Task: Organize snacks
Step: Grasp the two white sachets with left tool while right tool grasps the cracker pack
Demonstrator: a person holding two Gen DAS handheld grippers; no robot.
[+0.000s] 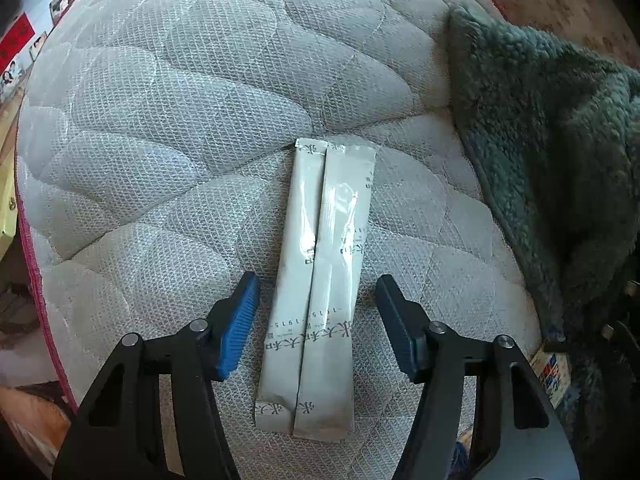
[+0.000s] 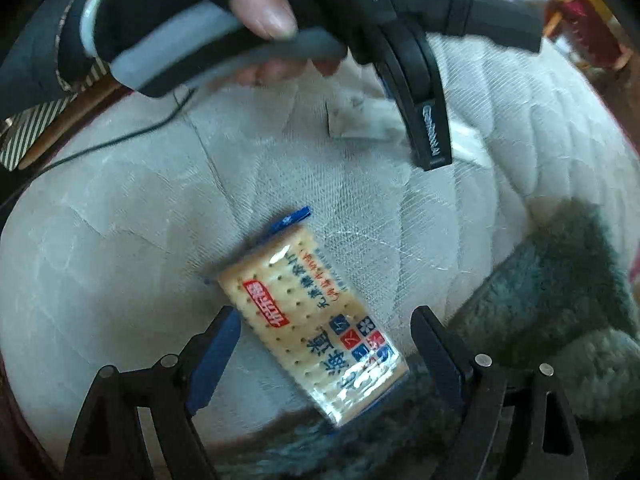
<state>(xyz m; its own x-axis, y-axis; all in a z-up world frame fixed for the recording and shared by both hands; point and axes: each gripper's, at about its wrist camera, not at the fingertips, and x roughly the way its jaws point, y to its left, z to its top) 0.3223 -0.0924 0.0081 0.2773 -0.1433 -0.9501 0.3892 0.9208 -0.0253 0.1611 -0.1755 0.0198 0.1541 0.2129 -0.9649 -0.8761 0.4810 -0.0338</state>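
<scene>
Your left gripper (image 1: 318,300) points down at a quilted grey mattress (image 1: 160,128) with a mesh-like weave. Two long, flat, glossy white sachets (image 1: 320,280) lie side by side between its spread jaws; the ribbed blue pads (image 1: 240,320) stand clear of both. A shaggy teal blanket (image 1: 540,140) lies bunched to the right. Your right gripper (image 2: 326,340) also stands wide, gripping nothing. A clear-wrapped cracker pack (image 2: 304,320) lies slantwise between its jaws, its near end over the blanket's edge. Your gloved left hand (image 2: 192,28) shows above.
</scene>
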